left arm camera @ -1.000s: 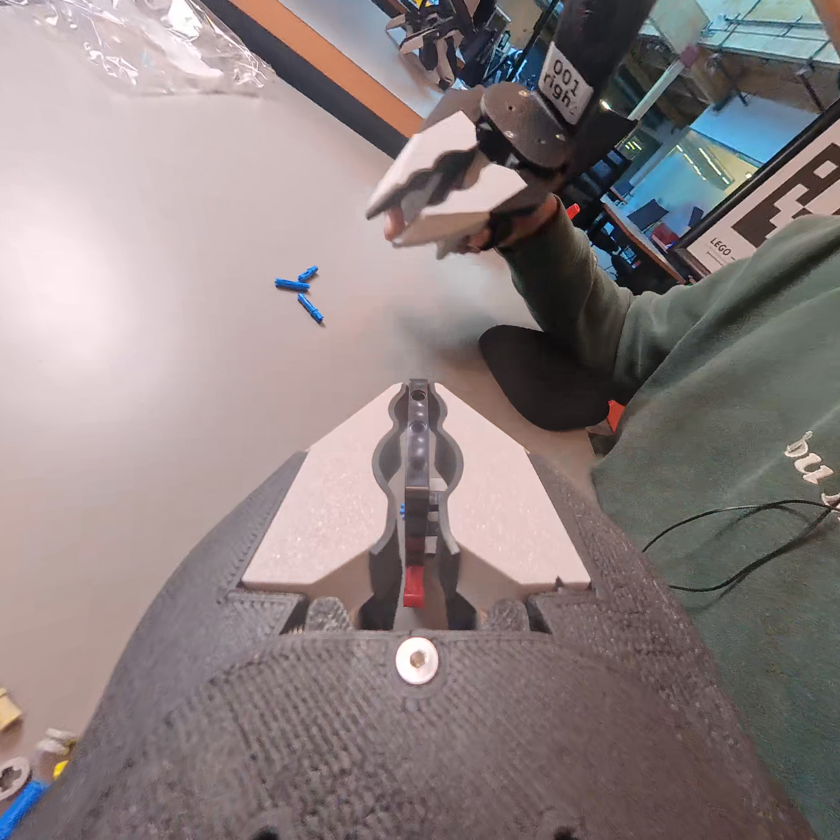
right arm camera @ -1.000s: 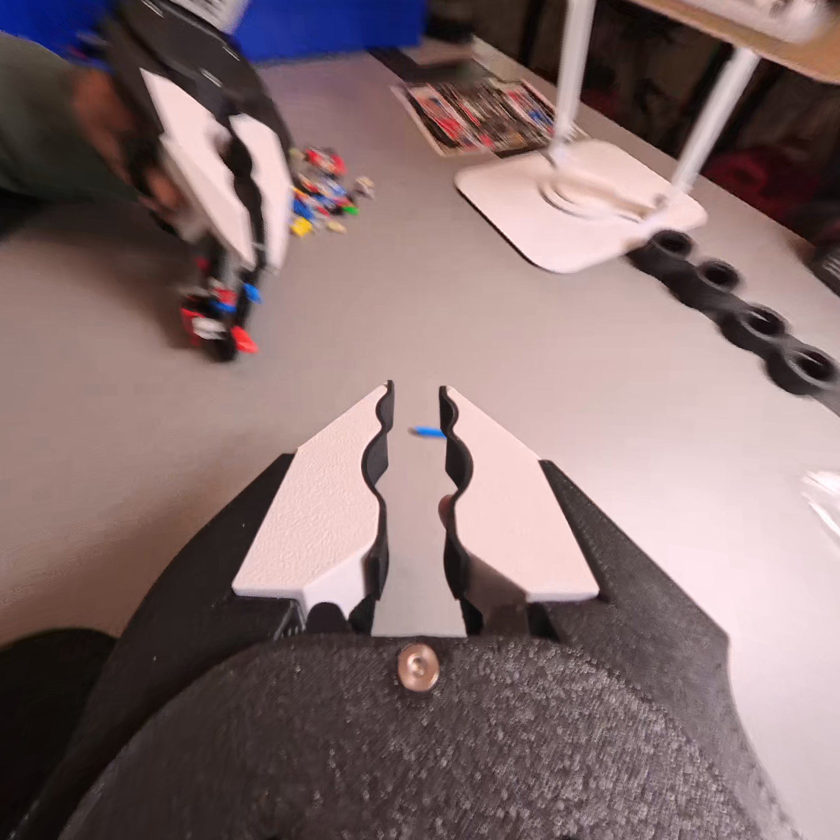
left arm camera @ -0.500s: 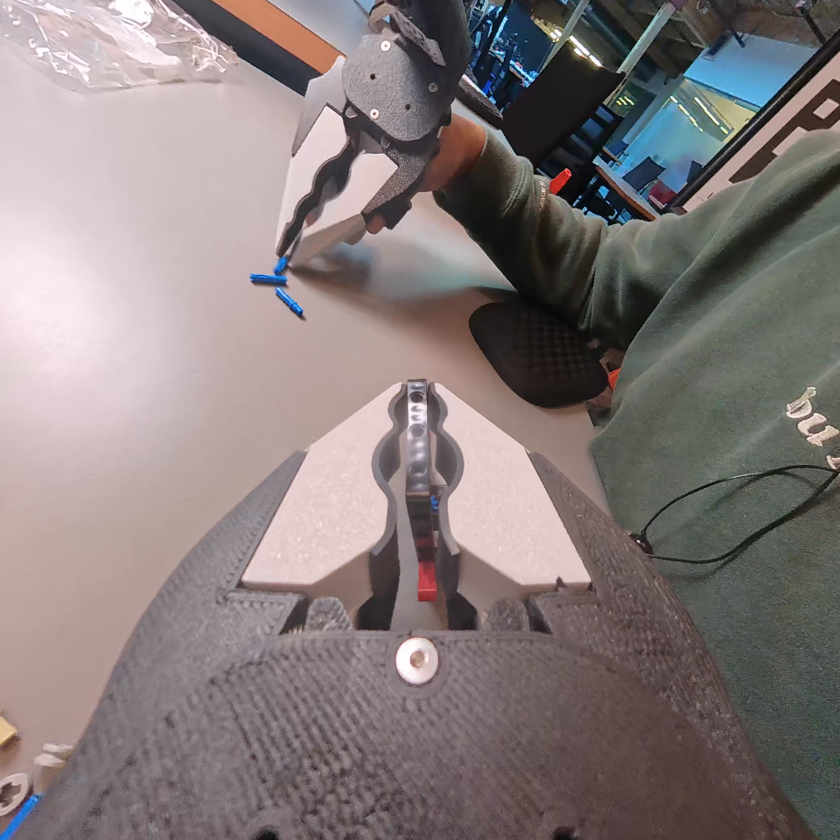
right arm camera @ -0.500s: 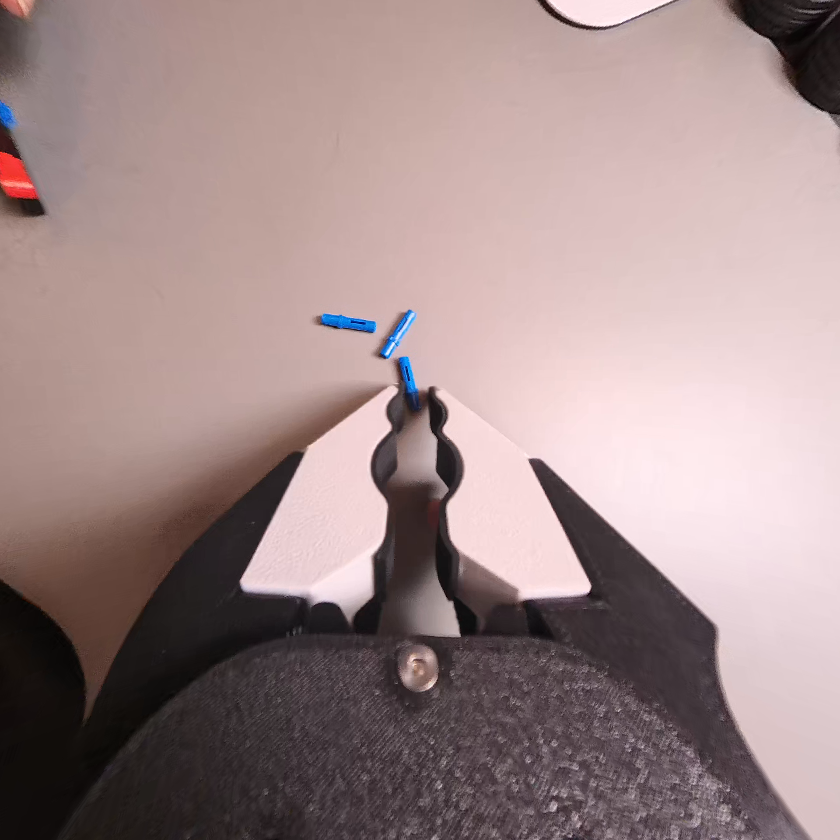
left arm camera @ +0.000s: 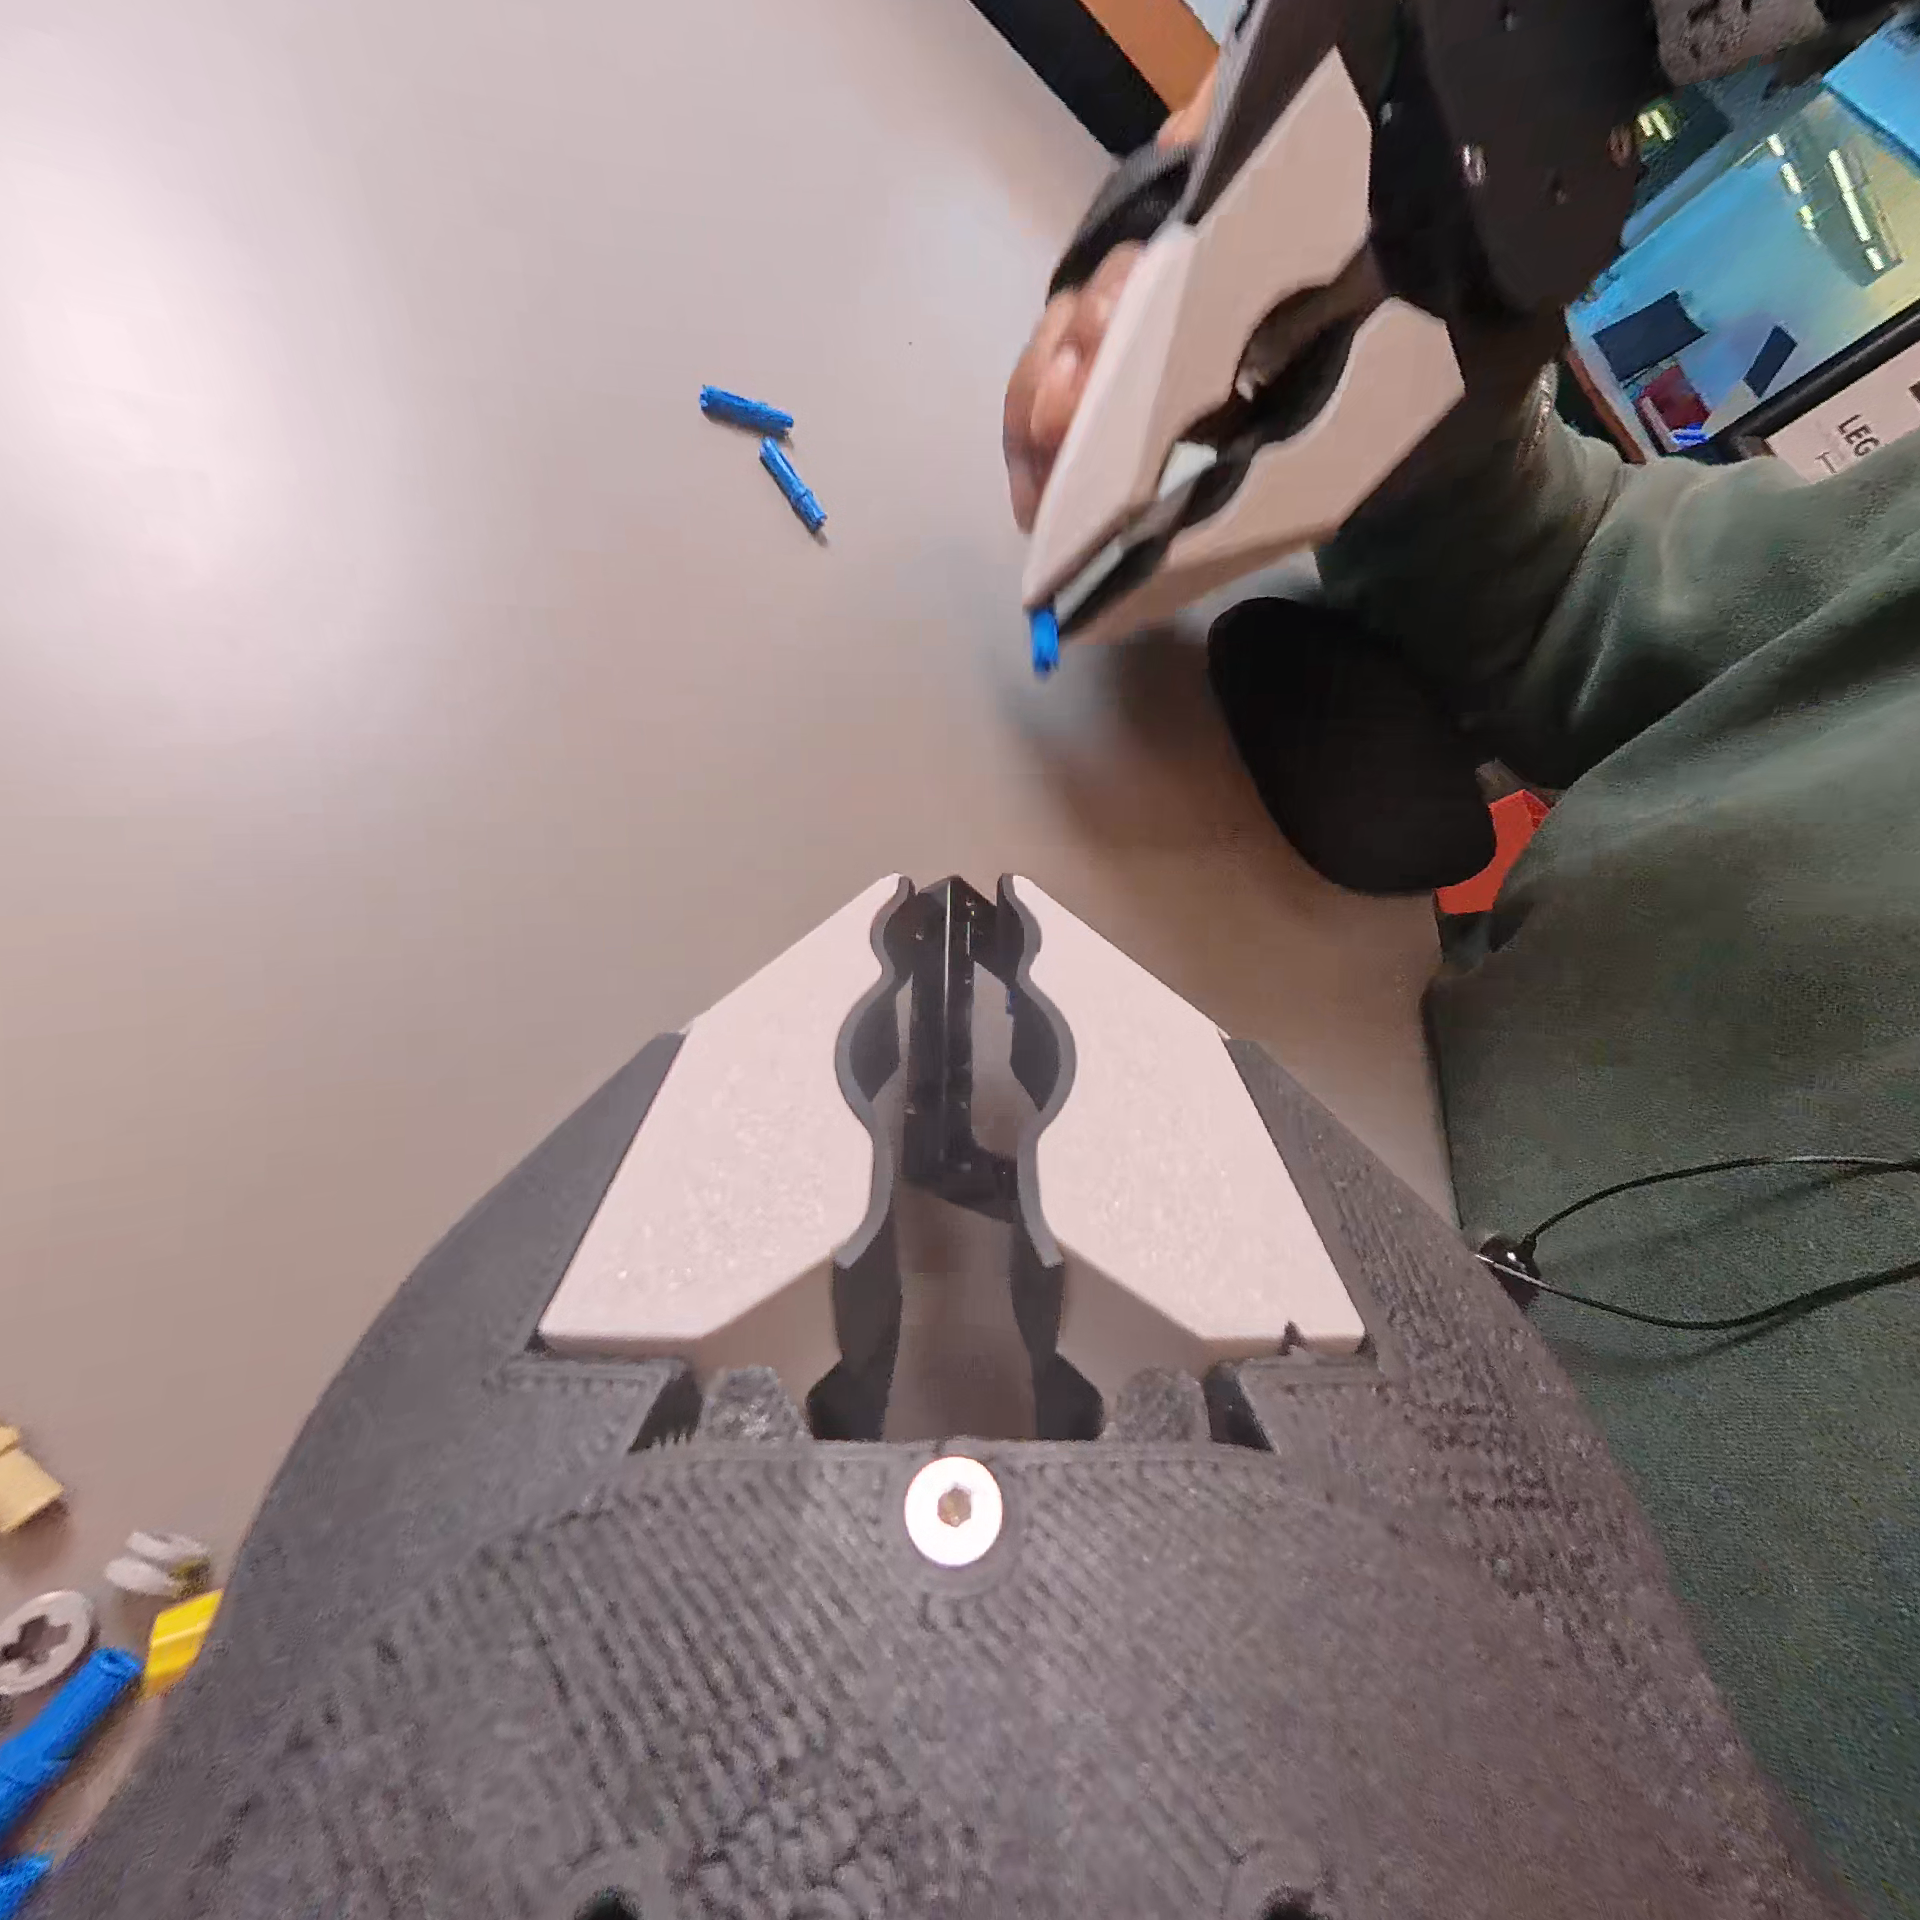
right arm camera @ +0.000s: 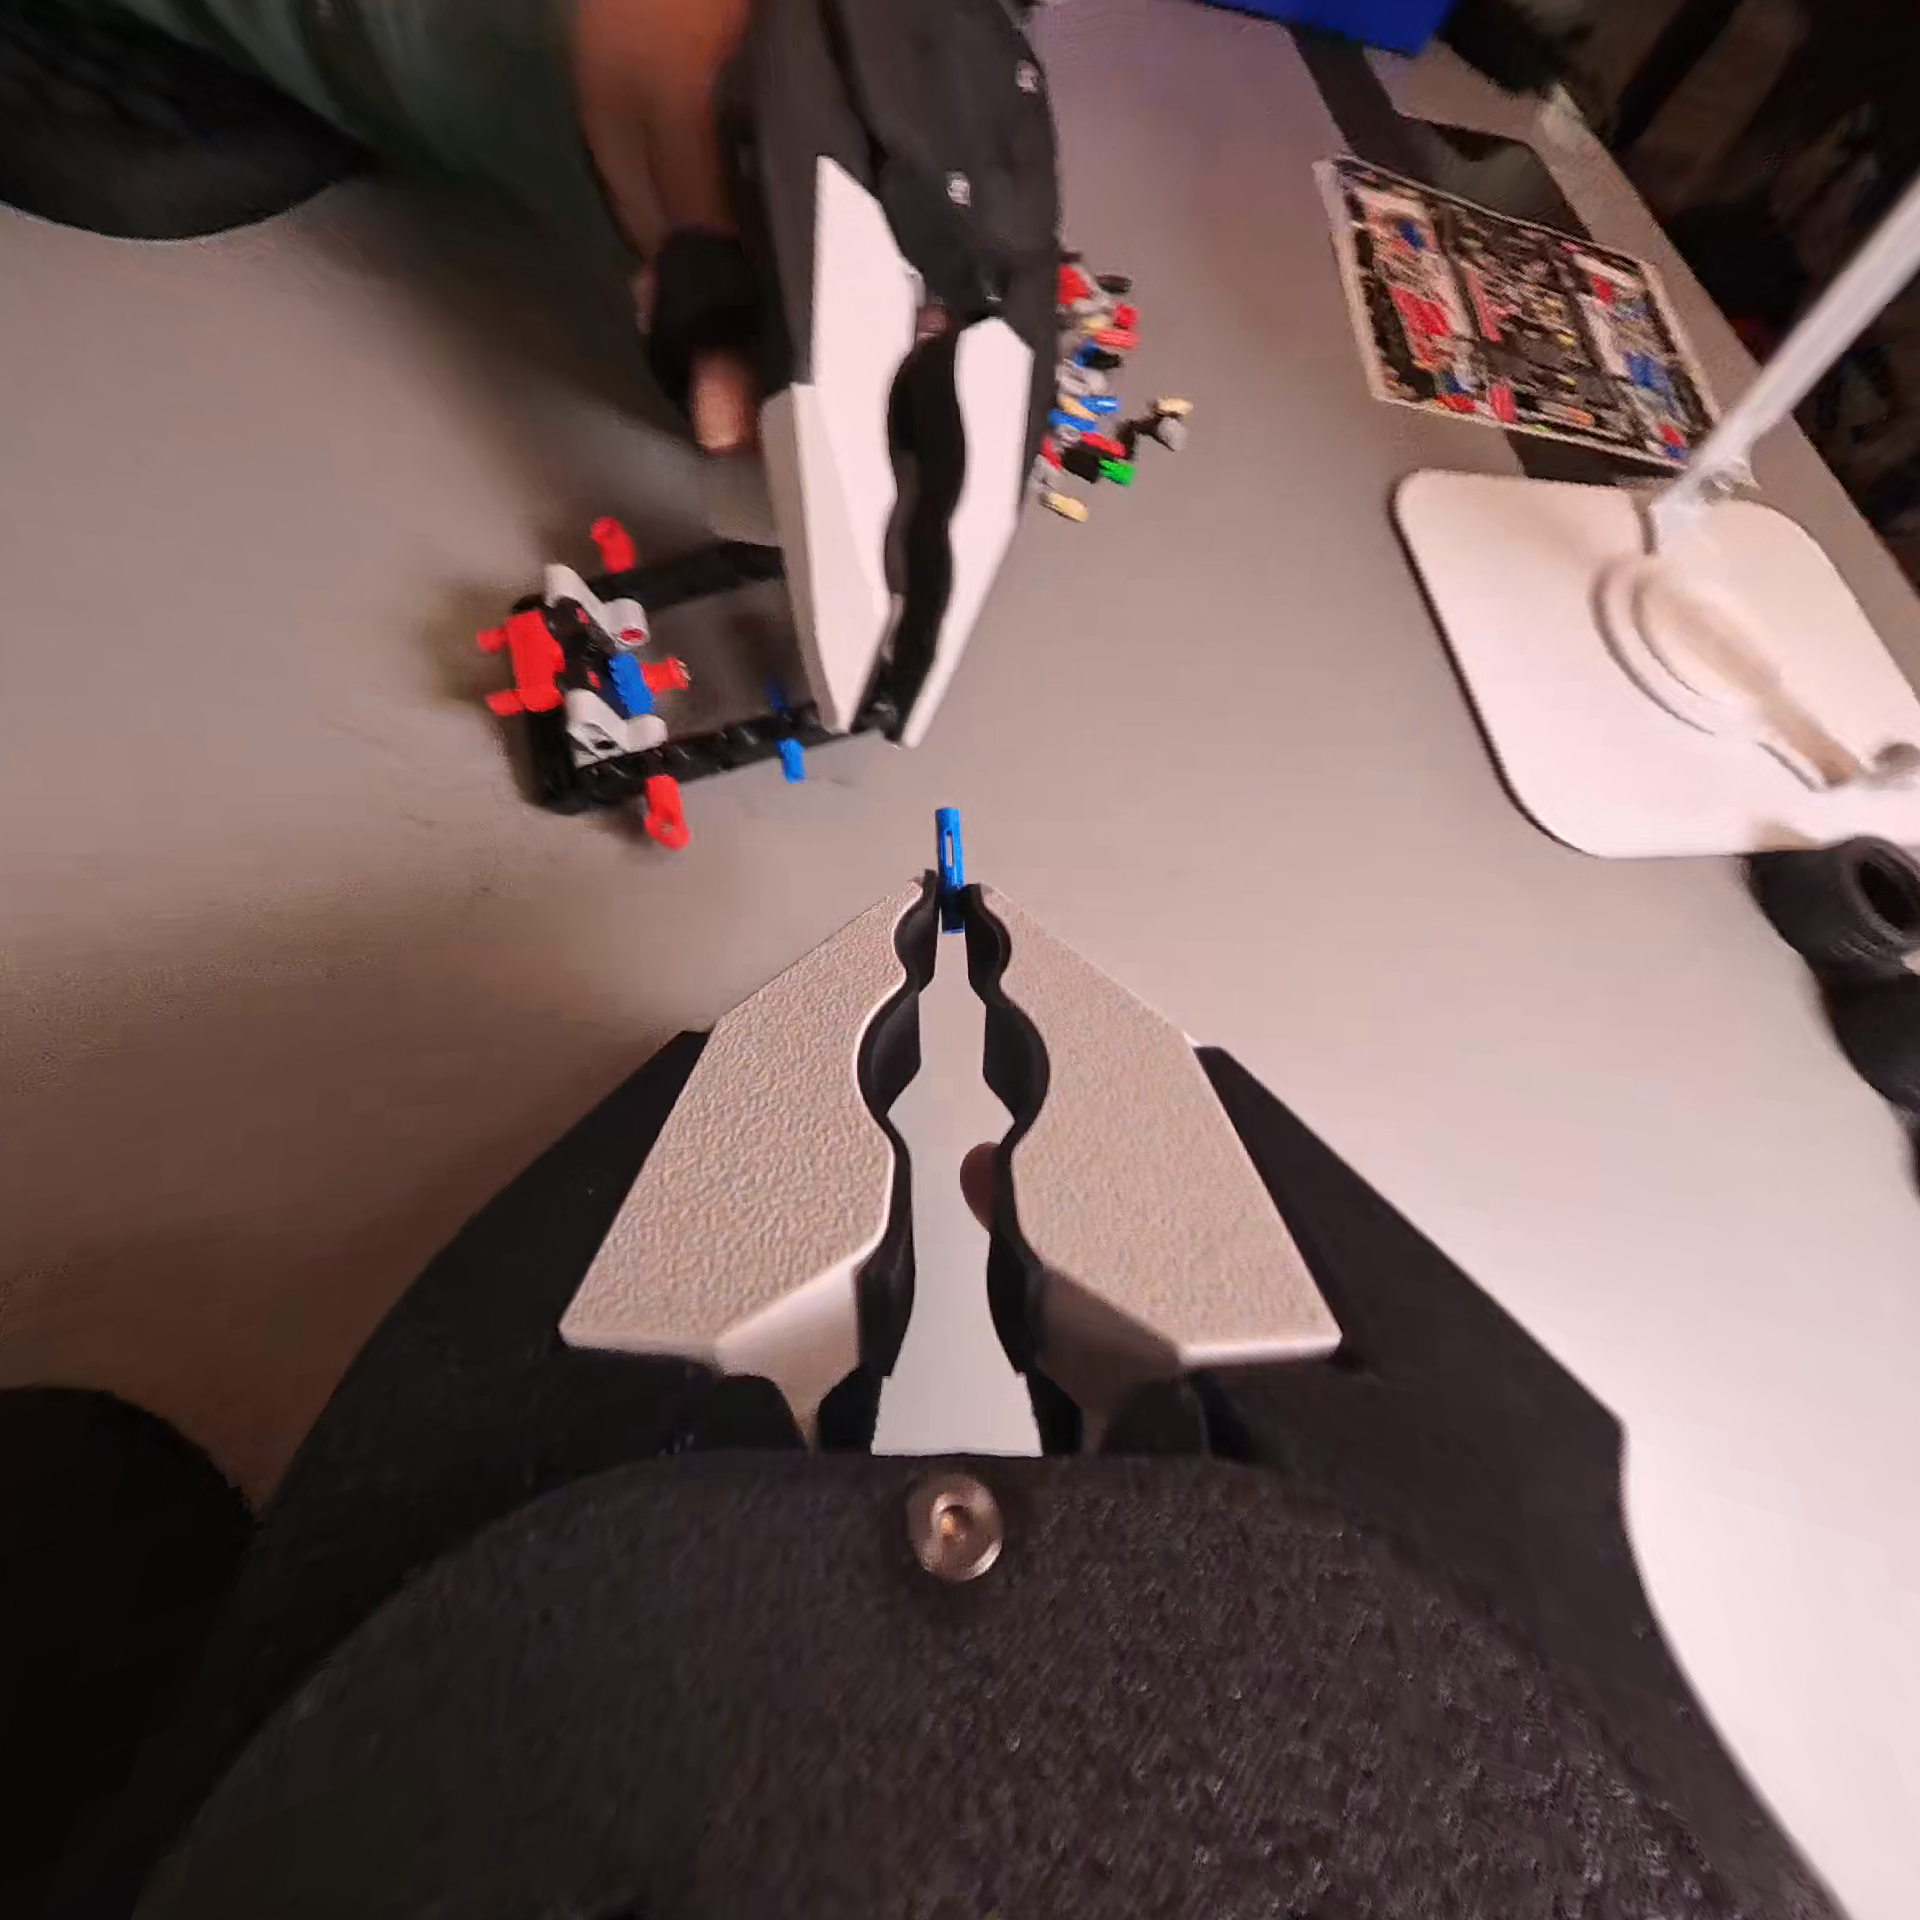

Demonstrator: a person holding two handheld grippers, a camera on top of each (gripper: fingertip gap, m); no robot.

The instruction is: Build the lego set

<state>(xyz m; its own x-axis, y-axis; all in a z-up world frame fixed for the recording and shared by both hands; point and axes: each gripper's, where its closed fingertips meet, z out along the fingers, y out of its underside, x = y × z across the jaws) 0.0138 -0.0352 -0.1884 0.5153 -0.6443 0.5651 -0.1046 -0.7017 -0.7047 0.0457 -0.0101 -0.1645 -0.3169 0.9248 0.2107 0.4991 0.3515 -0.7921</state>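
While the half-built frame (right arm camera: pixel 665 686) rests on the table (right arm camera: pixel 1195 831), clamped at one black beam by the left gripper (right arm camera: pixel 883 727), the right gripper (right arm camera: pixel 951 894) pinches a blue pin (right arm camera: pixel 948 847) at its tips, w/ most of the pin sticking out. Step in hand, I'd say: pin insertion. Next needs lining the pin w/ a beam hole, then pushing straight. Two spare pins (left arm camera: pixel 769 452) lie well apart; loose parts pile (right arm camera: pixel 1091 416) beyond.

Your right gripper (right arm camera: pixel 951 902) has lifted one blue pin (right arm camera: pixel 948 860) off the worktop (left arm camera: pixel 416 727), leaving two pins (left arm camera: pixel 774 452) there, and seemingly swung toward the frame (right arm camera: pixel 665 675).
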